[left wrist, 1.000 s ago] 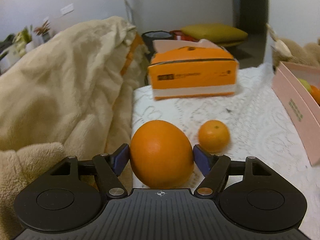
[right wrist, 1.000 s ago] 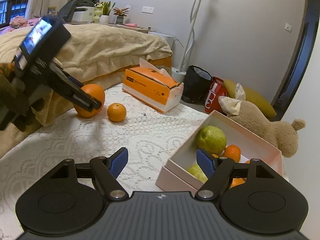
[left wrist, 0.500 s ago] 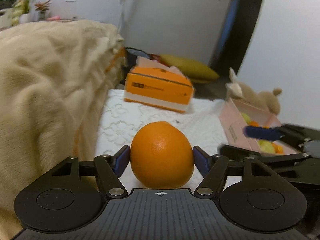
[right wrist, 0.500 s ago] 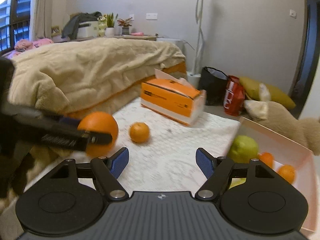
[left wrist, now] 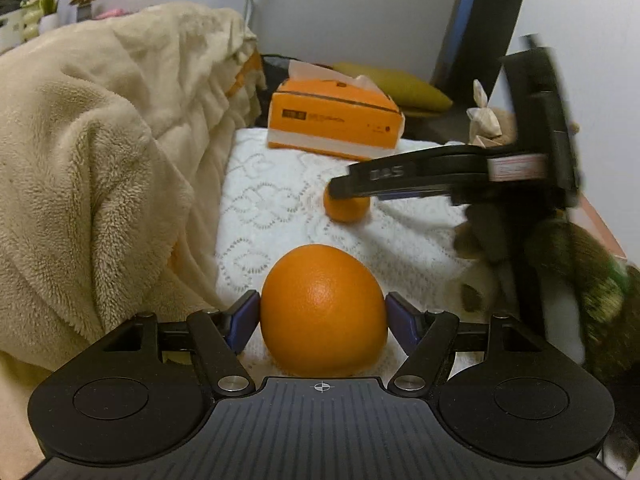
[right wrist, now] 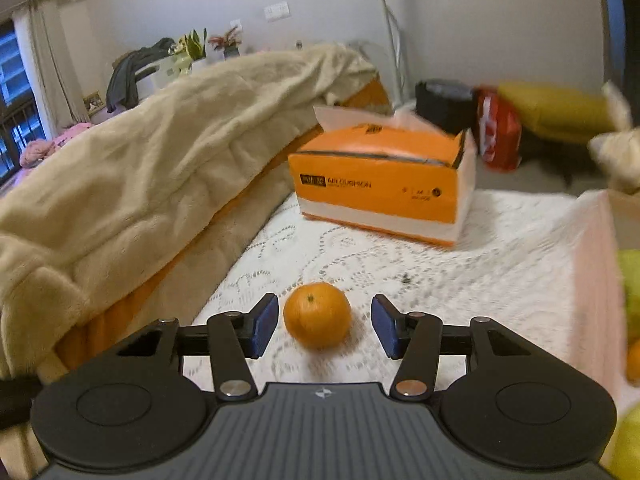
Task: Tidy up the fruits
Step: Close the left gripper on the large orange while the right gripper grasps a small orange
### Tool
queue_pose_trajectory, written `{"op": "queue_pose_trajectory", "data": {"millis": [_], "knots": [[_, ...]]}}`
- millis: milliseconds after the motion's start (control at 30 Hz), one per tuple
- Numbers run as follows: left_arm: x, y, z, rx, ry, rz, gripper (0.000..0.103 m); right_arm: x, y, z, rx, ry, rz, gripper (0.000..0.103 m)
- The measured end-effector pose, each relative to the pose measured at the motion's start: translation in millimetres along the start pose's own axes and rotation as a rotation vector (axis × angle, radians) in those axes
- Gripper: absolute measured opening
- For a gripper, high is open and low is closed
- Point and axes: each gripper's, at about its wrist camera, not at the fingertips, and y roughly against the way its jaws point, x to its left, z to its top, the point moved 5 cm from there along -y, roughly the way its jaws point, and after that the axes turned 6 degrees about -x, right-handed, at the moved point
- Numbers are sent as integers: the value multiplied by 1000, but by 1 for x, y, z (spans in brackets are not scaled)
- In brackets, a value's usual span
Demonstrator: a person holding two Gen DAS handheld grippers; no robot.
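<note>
My left gripper is shut on a large orange and holds it above the white lace cloth. My right gripper is open, its blue pads on either side of a small mandarin that rests on the cloth, not touching it. In the left wrist view the right gripper reaches in from the right over the mandarin. The pink fruit box stands at the right edge with green fruit inside.
An orange tissue box stands on the cloth behind the mandarin. A bed with a beige fleece blanket runs along the left. A plush toy, bags and a yellow cushion lie at the back right.
My right gripper has moved left and down until the small mandarin sits between its open fingers. My left gripper still holds the large orange and has turned a little left.
</note>
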Motion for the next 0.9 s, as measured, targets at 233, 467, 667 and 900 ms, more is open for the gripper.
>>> {"op": "queue_pose_trajectory", "data": {"millis": [233, 467, 667, 900], "knots": [[1, 1, 0, -1, 1, -1, 74, 21, -10, -4, 80, 102, 36, 40], [-1, -2, 0, -1, -6, 11, 74, 11, 46, 4, 22, 68, -9, 40], [-17, -2, -2, 3, -22, -18, 74, -9, 123, -14, -46, 136, -89, 40], [-72, -3, -11, 21, -63, -152, 74, -41, 197, -58, -61, 155, -168, 40]]}}
